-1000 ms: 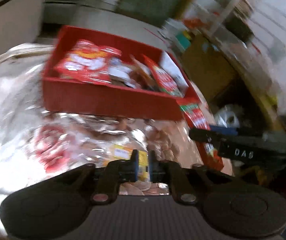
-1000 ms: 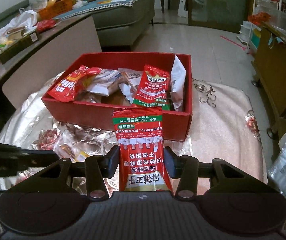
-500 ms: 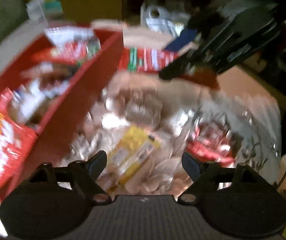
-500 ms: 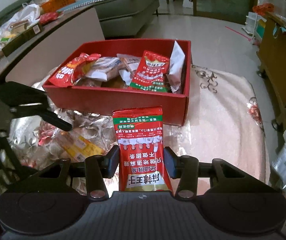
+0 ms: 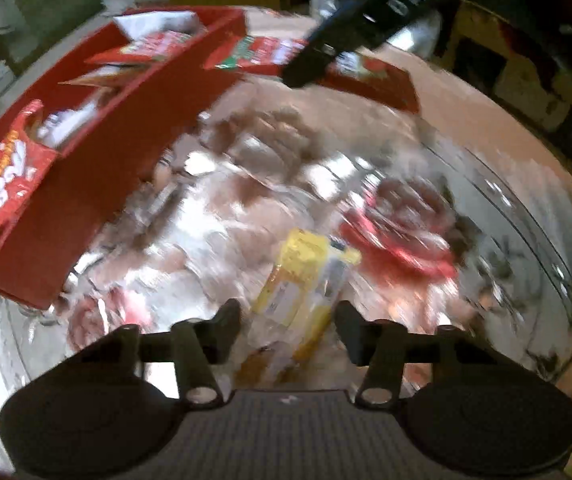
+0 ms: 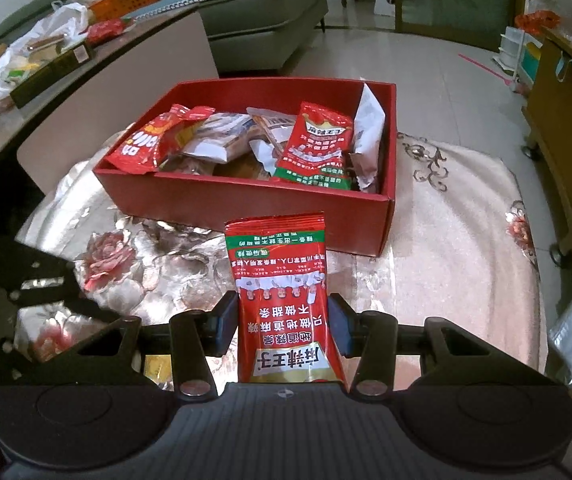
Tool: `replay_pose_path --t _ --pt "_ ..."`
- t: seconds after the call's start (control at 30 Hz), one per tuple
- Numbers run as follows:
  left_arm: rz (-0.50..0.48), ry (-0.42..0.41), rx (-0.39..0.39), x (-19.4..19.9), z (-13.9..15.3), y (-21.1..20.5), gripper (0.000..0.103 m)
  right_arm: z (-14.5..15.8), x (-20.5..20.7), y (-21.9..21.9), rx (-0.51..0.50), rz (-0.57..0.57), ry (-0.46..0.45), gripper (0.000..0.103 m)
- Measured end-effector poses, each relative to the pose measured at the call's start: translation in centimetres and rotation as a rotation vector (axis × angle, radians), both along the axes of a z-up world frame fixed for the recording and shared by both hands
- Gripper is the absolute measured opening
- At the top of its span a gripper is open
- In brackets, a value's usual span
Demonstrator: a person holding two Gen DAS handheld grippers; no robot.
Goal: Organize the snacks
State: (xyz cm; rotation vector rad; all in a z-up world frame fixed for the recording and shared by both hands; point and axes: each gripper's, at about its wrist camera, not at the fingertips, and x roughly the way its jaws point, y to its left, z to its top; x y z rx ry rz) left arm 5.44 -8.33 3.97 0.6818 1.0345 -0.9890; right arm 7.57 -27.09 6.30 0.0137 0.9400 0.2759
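Glossy red packet (image 6: pixel 284 304) clamped upright in the right gripper (image 6: pixel 284 322), before the red cardboard box (image 6: pixel 254 204) of crinkly snacks.
Only the blurred left wrist view shows a yellow packet (image 5: pixel 306 280) on the shiny flowered cloth (image 5: pixel 466 152), between the closing, untouching left gripper (image 5: pixel 288 330) jaws.

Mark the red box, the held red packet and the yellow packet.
red box (image 6: pixel 246 204), right wrist view, front wall.
red packet (image 6: pixel 284 300), right wrist view, middle of its printed face.
yellow packet (image 5: pixel 306 276), left wrist view, middle of the wrapper.
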Motion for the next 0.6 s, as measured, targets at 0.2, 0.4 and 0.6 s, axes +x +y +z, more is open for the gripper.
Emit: replay_pose_path --t 0.2,0.4,0.6 --pt "-0.190 -0.022 0.118 0.0 -0.5 -1.2 0.069 -0.2 -0.8 0.5 -0.003 0.026 0.013 0.056" --pt "0.017 0.016 0.056 -0.6 -0.3 -0.3 0.040 -0.1 -0.3 0.2 0.004 0.021 0.007 0.056" --pt "0.333 0.154 -0.105 -0.6 0.7 1.6 0.023 0.7 -0.8 0.0 0.010 0.021 -0.018 0.056"
